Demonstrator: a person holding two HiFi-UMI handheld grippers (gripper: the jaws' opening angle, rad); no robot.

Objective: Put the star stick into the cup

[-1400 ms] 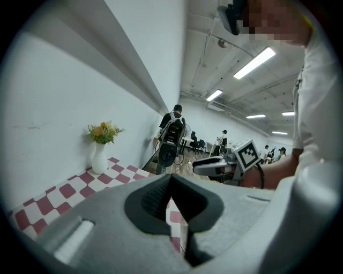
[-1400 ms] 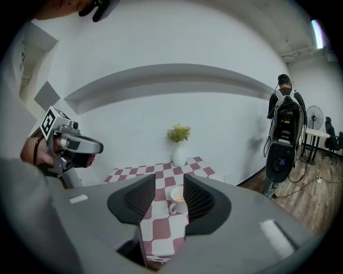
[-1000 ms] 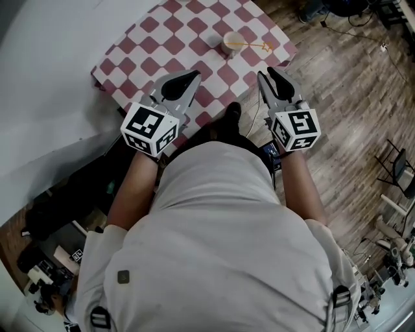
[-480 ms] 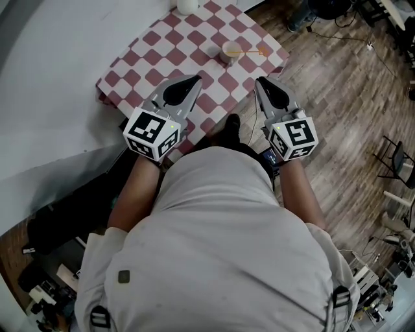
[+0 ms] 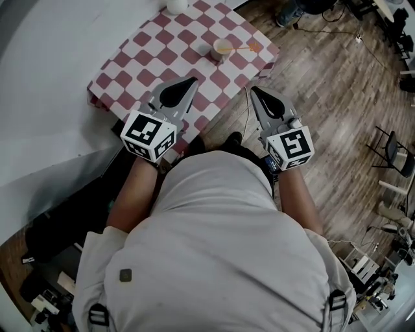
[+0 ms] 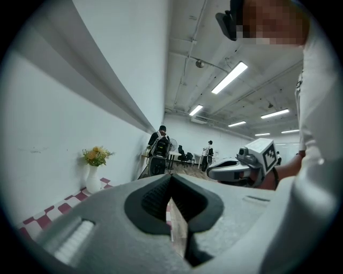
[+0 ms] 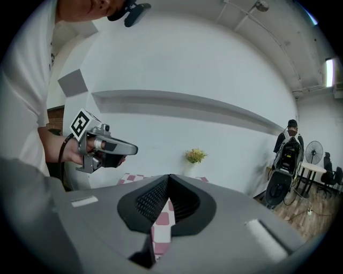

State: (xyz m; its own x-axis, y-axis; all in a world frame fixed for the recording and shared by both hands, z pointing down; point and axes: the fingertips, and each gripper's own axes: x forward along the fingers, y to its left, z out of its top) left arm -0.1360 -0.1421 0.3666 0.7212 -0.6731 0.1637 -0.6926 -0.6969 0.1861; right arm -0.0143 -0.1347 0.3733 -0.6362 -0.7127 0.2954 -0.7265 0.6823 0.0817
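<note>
The head view's top edge is cutting off the white vase (image 5: 176,5), and its right edge is cropping a chair (image 5: 394,154). My torso (image 5: 214,246) is blocking the floor beneath me. The star stick (image 5: 240,48) at the cup (image 5: 220,48) is showing too small to tell its shape. My right gripper (image 7: 169,179) is hiding most of the checkered table (image 7: 161,219).

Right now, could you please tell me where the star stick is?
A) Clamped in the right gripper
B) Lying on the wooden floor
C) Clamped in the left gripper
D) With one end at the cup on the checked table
D: the star stick reaches sideways from the cup on the checked table, while the left gripper and the right gripper are both shut on nothing.
</note>
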